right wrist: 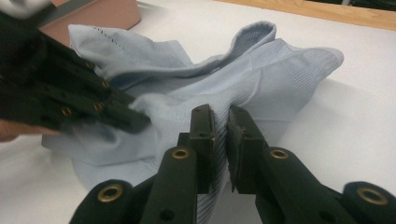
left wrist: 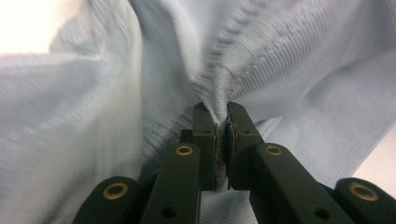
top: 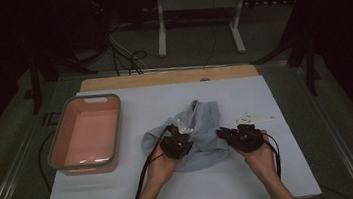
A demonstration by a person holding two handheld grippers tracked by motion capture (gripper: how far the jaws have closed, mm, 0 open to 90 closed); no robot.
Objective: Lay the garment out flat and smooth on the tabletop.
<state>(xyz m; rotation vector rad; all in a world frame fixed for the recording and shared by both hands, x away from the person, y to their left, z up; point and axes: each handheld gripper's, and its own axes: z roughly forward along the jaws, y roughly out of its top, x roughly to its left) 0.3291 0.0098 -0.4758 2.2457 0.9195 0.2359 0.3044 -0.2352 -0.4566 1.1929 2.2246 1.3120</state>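
Note:
A crumpled light blue garment [top: 199, 122] lies in the middle of the white table [top: 100, 198]. My left gripper [top: 183, 140] sits on the garment's left part, and in the left gripper view it [left wrist: 222, 119] is shut on a raised ribbed fold of the garment [left wrist: 303, 70]. My right gripper [top: 223, 134] meets the garment's right edge. Its jaws [right wrist: 219, 121] are closed with the garment [right wrist: 280, 70] pinched between them. The left gripper [right wrist: 140, 122] also shows there at the left, gripping the same cloth.
A pink basin with a grey rim [top: 95, 98] stands empty at the table's left; its corner [right wrist: 107, 14] shows beyond the garment. A wooden strip [top: 167, 77] runs along the table's far edge. Behind it, cables and a white stand [top: 198, 1] are on the floor.

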